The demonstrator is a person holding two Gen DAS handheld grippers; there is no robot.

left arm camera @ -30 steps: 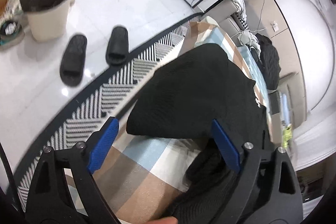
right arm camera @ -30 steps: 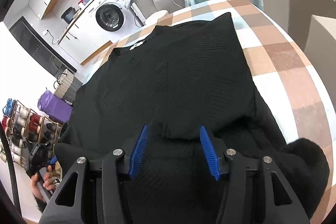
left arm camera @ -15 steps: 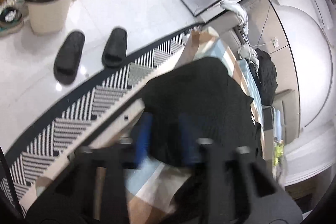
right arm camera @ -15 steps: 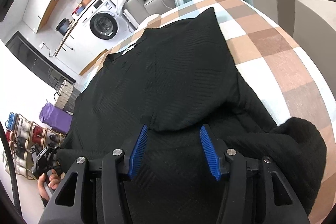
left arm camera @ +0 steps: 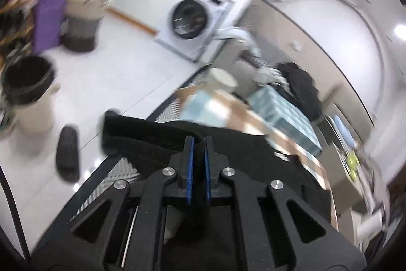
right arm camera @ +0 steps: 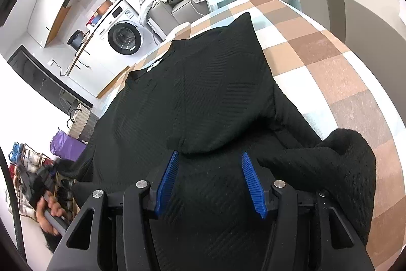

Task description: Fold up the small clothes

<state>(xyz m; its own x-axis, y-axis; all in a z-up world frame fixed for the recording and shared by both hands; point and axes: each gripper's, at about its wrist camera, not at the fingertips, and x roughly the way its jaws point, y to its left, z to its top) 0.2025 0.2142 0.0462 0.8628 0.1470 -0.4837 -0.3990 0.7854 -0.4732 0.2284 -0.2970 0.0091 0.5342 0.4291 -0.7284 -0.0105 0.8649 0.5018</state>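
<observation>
My left gripper (left arm camera: pixel 197 141) pinches the black sweater (right arm camera: pixel 203 93) at its left edge.
My right gripper (right arm camera: pixel 208 159) hangs spread above the near hem; the sweater lies lengthwise away across the checked cloth (right arm camera: pixel 330 62).

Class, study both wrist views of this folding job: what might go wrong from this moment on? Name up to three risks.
1. The left tool pinches only a thin edge of the black sweater; the knit may slip out mid-fold.
2. The right tool is open above the sweater, holding nothing, so the whole garment may drag across the checked cloth instead of folding.
3. The bunched sleeve at the right may get trapped in the fold.
</observation>
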